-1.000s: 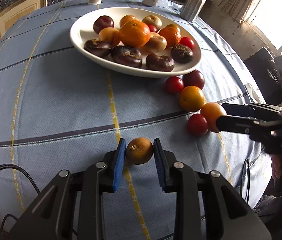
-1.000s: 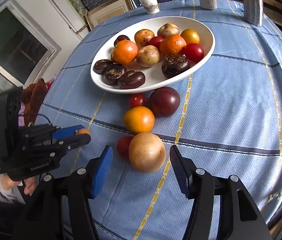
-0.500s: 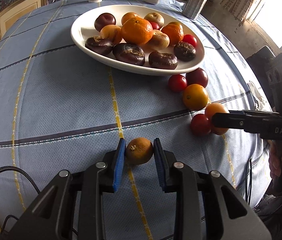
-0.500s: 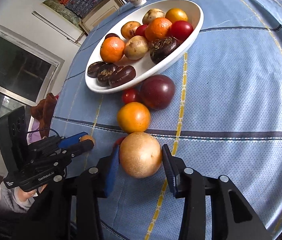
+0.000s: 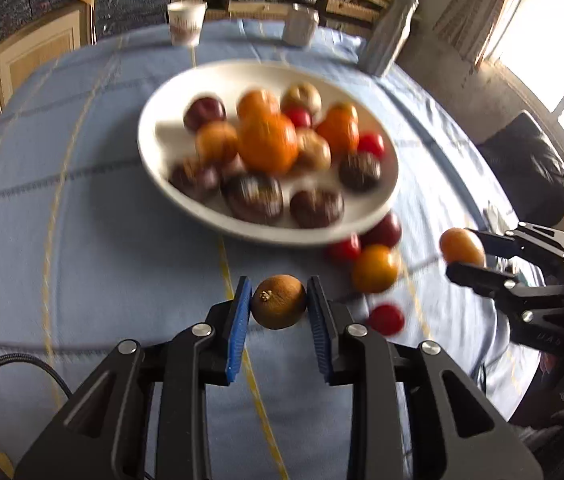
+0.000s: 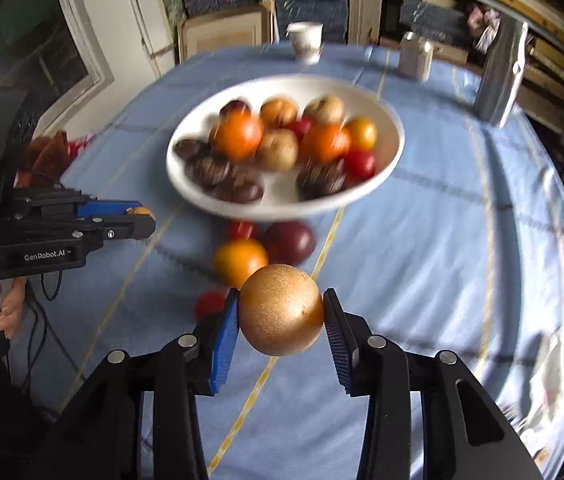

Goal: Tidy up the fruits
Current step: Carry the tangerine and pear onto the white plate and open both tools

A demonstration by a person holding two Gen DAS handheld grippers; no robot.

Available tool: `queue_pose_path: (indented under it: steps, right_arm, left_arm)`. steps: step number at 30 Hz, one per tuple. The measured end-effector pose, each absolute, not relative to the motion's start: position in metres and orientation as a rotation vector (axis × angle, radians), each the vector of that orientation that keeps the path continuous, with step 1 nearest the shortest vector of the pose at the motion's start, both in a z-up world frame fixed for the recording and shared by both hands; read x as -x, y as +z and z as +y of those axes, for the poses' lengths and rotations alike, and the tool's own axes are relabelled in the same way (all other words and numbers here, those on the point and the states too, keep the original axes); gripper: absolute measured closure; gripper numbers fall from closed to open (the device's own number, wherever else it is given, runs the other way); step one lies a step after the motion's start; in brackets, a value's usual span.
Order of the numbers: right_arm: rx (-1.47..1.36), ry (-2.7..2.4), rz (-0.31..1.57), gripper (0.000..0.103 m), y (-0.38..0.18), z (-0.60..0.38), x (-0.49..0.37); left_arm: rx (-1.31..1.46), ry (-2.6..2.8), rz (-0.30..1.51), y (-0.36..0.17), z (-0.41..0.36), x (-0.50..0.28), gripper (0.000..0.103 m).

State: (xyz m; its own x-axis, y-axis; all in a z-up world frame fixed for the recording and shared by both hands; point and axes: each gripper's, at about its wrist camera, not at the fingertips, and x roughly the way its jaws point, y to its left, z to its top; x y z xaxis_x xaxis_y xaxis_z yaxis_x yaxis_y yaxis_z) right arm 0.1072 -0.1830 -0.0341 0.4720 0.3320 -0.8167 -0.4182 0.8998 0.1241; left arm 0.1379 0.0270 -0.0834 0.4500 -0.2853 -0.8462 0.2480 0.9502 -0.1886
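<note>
blue-clothed table (image 6: 441, 216) carries a fruit bowl (image 6: 393, 140), loose fruit (image 6: 240, 260), cups (image 6: 305, 42).

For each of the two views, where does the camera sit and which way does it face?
Left wrist: on the left hand-held gripper, clamping a small brown fruit, facing the fruit bowl.
Right wrist: on the right hand-held gripper, clamping a golden pear; left-gripper fingers visible.
Shared: bowl, paper cup, each other's gripper.

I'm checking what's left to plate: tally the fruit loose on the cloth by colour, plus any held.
Red fruit: 2
Dark red fruit: 1
Orange: 1
Held brown fruit: 1
Held golden fruit: 1
Total: 6
</note>
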Motion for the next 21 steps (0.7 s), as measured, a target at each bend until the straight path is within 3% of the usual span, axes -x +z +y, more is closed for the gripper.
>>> queue_pose_path:
  steps: [9,21]
  right_arm:
    - [0.062,0.41,0.825,0.061,0.008,-0.191,-0.224]
    - [0.084,0.487,0.881,0.061,-0.048,-0.135,-0.326]
  left_arm:
    - [0.007,-0.256,0.935,-0.034,0.034,-0.247,0.075]
    - [0.02,-0.149,1.01,-0.089,0.029,-0.343,0.075]
